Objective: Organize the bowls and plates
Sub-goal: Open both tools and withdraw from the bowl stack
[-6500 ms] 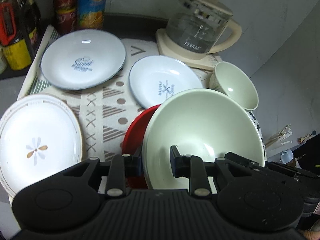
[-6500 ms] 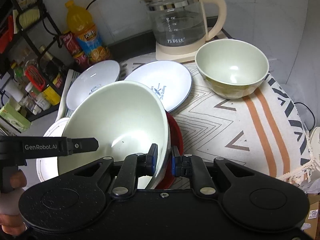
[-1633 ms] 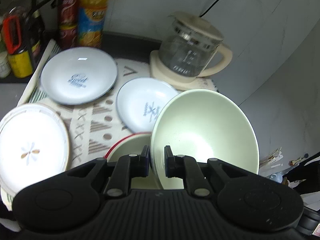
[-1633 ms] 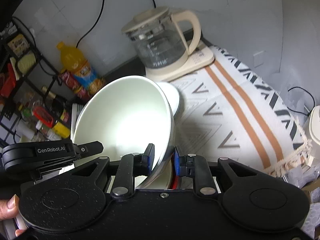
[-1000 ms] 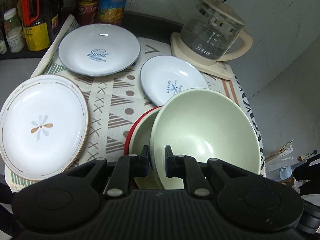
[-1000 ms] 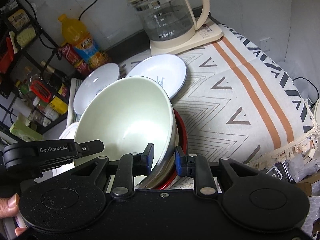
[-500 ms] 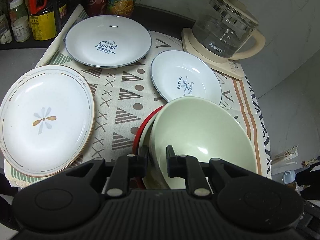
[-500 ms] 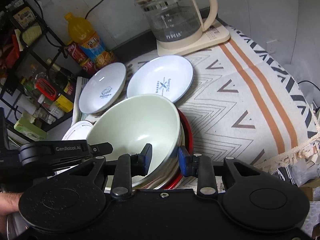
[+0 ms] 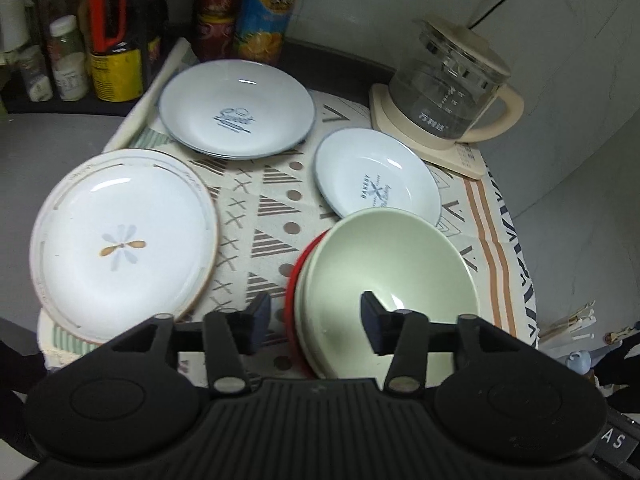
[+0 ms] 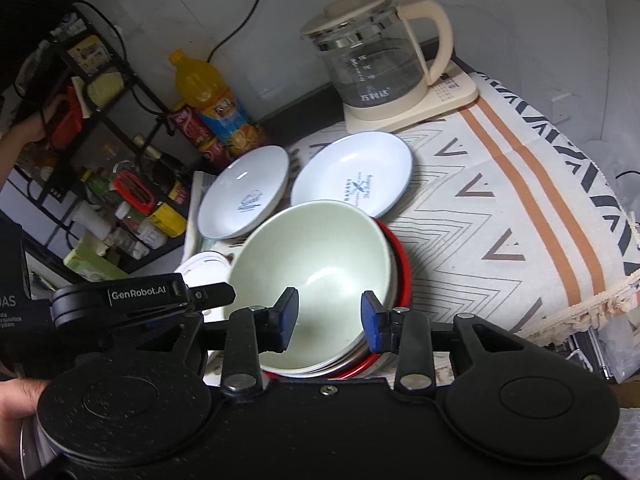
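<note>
Both grippers spread wide, holding nothing. The left gripper point(image 9: 316, 318) hovers over the near-left rim of the green bowl point(image 9: 390, 264): one finger outside the stack over the cloth, the other over the bowl's hollow, neither touching as far as the picture tells. The right gripper point(image 10: 329, 316) hangs above the bowl's near rim, both fingers over the hollow, the right one close to the rim. Bowl sits upright, nested in the stack on the red plate point(image 9: 294, 280), at the near middle of the patterned cloth point(image 10: 500, 216). Pale rims show under the green bowl, so at least one more bowl lies beneath; exact number cannot be told. Plates still loose: three. Flower plate point(image 9: 122, 242) lies to the left of the stack, well apart from it, nearest the left gripper. "Sweet" plate point(image 9: 236, 118) sits at the back left. "Bakery" plate point(image 9: 378, 184) sits directly behind the stack, its near edge tucked behind the bowl rim. All round, so no long axis; the approach turns on the rim side only. One kettle point(image 10: 384, 52) at the back right. Likely next pick, by my guess: the flower plate, left side.
</note>
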Demonstrator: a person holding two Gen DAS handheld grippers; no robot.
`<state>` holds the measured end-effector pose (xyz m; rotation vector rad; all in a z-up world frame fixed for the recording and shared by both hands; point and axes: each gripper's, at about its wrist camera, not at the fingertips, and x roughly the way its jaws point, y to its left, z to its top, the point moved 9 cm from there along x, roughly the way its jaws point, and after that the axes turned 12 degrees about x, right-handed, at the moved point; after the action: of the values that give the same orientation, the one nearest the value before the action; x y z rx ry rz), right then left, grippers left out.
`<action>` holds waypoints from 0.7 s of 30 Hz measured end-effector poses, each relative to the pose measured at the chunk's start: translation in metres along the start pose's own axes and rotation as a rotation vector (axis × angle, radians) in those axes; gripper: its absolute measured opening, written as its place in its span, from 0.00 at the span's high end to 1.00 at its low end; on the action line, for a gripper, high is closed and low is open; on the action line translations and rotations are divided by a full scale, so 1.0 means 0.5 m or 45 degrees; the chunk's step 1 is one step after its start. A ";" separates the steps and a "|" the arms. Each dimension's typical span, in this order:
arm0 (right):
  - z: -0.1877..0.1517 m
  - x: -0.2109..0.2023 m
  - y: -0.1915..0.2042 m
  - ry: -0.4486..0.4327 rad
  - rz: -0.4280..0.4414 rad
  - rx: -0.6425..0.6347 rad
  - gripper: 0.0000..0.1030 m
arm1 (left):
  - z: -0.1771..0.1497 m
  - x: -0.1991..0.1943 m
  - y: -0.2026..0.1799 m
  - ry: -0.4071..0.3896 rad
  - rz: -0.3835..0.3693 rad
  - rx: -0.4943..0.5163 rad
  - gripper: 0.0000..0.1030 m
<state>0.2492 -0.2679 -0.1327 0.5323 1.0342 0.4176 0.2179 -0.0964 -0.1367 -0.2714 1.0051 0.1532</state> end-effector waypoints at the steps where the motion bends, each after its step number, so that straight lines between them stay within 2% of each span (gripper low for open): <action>1: -0.001 -0.003 0.002 -0.007 0.004 0.000 0.59 | -0.003 -0.007 0.004 -0.002 0.008 -0.003 0.50; 3: -0.003 -0.009 0.009 -0.024 0.008 -0.004 0.49 | -0.006 -0.019 0.012 -0.009 0.008 -0.009 0.47; 7: -0.003 -0.016 0.032 -0.051 0.012 -0.026 0.39 | -0.003 -0.048 0.036 -0.054 0.035 -0.023 0.28; 12: 0.006 -0.019 0.065 -0.098 -0.001 -0.063 0.24 | 0.018 -0.071 0.067 -0.099 0.041 -0.031 0.22; 13: 0.010 -0.019 0.071 -0.109 -0.004 -0.067 0.23 | 0.024 -0.074 0.075 -0.109 0.041 -0.036 0.19; 18: 0.032 -0.006 0.115 -0.149 0.011 -0.082 0.20 | 0.058 -0.072 0.119 -0.125 0.033 -0.020 0.18; 21: 0.044 0.009 0.138 -0.166 -0.030 -0.085 0.20 | 0.075 -0.062 0.153 -0.110 0.037 0.007 0.18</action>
<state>0.2653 -0.2150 -0.0856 0.4814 0.8972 0.3903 0.2127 -0.0123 -0.1034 -0.2429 0.9238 0.1872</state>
